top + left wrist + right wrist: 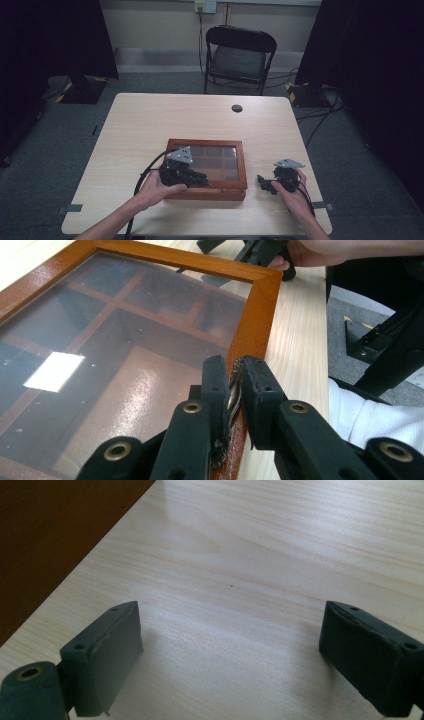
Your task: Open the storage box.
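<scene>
A shallow wooden box (205,143) with a glass lid (100,355) over several compartments lies near the table's front edge. My left gripper (202,178) rests over the box's front rim. In the left gripper view, this gripper (235,369) is shut on a small brass-coloured metal clasp (233,396) at the lid's frame (256,315). My right gripper (263,183) sits on the table just right of the box, apart from it. Its jaws stand wide open over bare wood (230,635), with the box's dark side (50,540) at the left.
The light wooden table (150,120) has a round cable hole (237,108) at the back. A black folding chair (239,55) stands behind the table. Dark curtains hang at both sides. The other hand and its gripper (252,249) lie beyond the box's corner.
</scene>
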The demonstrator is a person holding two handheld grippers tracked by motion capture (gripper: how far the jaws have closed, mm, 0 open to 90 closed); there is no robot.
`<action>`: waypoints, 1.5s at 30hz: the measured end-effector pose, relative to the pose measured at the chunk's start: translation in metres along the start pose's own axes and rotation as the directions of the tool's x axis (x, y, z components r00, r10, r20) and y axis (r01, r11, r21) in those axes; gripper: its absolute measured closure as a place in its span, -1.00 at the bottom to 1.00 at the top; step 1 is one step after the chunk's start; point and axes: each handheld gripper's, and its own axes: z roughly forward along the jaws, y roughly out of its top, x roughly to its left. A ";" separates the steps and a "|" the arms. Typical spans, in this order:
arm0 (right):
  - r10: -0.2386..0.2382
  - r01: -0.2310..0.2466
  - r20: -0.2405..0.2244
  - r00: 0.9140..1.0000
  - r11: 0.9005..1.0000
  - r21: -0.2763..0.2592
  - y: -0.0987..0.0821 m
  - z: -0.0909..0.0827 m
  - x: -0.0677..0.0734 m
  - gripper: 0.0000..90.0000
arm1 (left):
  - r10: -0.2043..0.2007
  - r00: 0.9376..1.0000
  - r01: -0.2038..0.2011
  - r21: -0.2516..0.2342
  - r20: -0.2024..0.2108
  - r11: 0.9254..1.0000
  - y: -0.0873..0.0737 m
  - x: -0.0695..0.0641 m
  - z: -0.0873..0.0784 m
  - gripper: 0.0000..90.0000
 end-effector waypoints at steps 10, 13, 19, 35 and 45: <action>0.000 0.000 -0.001 1.000 1.000 0.002 0.000 0.000 0.000 -0.80 | -0.017 1.000 0.017 0.017 -0.002 1.000 0.008 0.001 -0.005 0.79; 0.000 0.000 -0.001 1.000 1.000 0.002 0.000 0.000 0.000 -0.80 | -0.020 1.000 0.020 0.016 -0.002 1.000 0.010 0.001 -0.004 0.79; 0.000 0.000 -0.001 1.000 1.000 0.002 0.000 0.000 0.000 -0.80 | -0.017 1.000 0.017 0.025 0.010 1.000 0.014 0.002 -0.008 0.79; -0.001 0.001 -0.001 1.000 1.000 0.003 0.000 0.001 0.000 -0.82 | -0.038 0.999 0.038 -0.004 0.001 0.999 0.028 0.005 -0.020 0.79; 0.000 0.000 -0.001 1.000 1.000 0.004 0.001 0.001 -0.001 -0.82 | -0.055 0.999 0.055 -0.009 0.002 0.998 0.034 0.007 -0.024 0.79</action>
